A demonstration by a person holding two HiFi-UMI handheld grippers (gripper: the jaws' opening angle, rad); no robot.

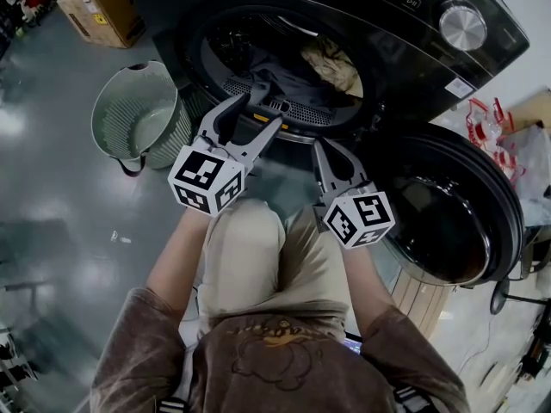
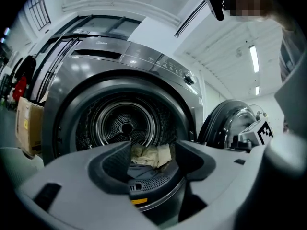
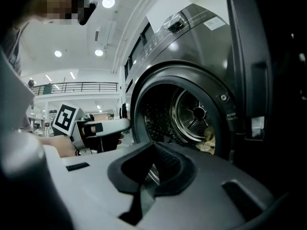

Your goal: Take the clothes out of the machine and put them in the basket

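Nearest to me are my own bent knees, and just beyond them the two grippers, both held in front of the washing machine (image 1: 392, 11). Its round door (image 1: 448, 222) hangs open to the right of the right gripper (image 1: 323, 153).

I think the step in hand is the reach for the first garment; nothing is taken out yet. The left gripper (image 1: 261, 110) has its jaws moderately apart and there is nothing between the pads. It points about level at the mouth of the drum (image 2: 124, 123). The right gripper has its jaws together and carries nothing. It waits a little lower and to the right of the left one.

Straight ahead of the left gripper, on the floor of the drum just behind the front lip, lie the clothes (image 2: 149, 155): a crumpled beige garment (image 1: 331, 63) and a dark grey one (image 1: 288, 84) under and in front of it. From the right gripper view I see only a beige corner (image 3: 208, 143), ahead and a little to the right.

Next I must push the left gripper forward over the lip, let the jaws go around a thick fold of cloth, and close firmly, because loose fabric can slip or drag on the rim.

On the floor to the left of the left gripper stands the pale green basket (image 1: 108, 101), well apart from the clothes. I can see its inner wall and bottom, and no garment in it.
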